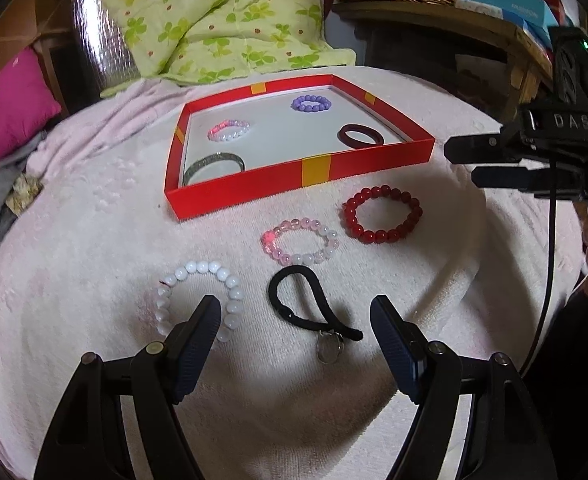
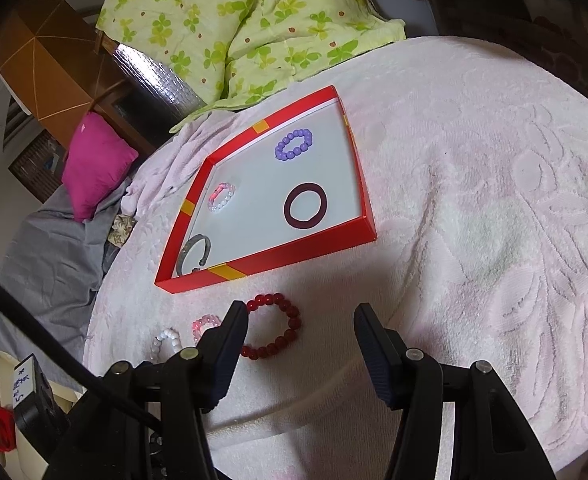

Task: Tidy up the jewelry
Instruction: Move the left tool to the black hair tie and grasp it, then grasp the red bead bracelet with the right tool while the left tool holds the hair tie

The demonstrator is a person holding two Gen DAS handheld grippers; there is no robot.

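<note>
We are seeing bare pink towel (image 2: 474, 208) lying open to the right of the red tray (image 2: 294, 250). Its low rim (image 1: 253, 190) is standing beyond the loose pieces: red bead bracelet (image 1: 382, 214), pink bead bracelet (image 1: 300, 240), white bead bracelet (image 1: 197, 296) and black hair tie (image 1: 310, 304) are crowding the near approach.

1. One shallow red cardboard tray with yellow tape bands (image 1: 253, 196), and that's the only tray.
2. Four pieces inside it: a purple bead bracelet (image 1: 311, 102), a small pink-and-white bead bracelet (image 1: 229, 130), a dark maroon ring band (image 1: 361, 135), a grey metal bangle (image 1: 213, 167).
3. Four out on the pale pink towel (image 1: 434, 280): a red bead bracelet (image 1: 382, 214), a pink glass bead bracelet (image 1: 300, 241), a white bead bracelet (image 1: 197, 300), a black cord with a round metal charm (image 1: 310, 308).
</note>
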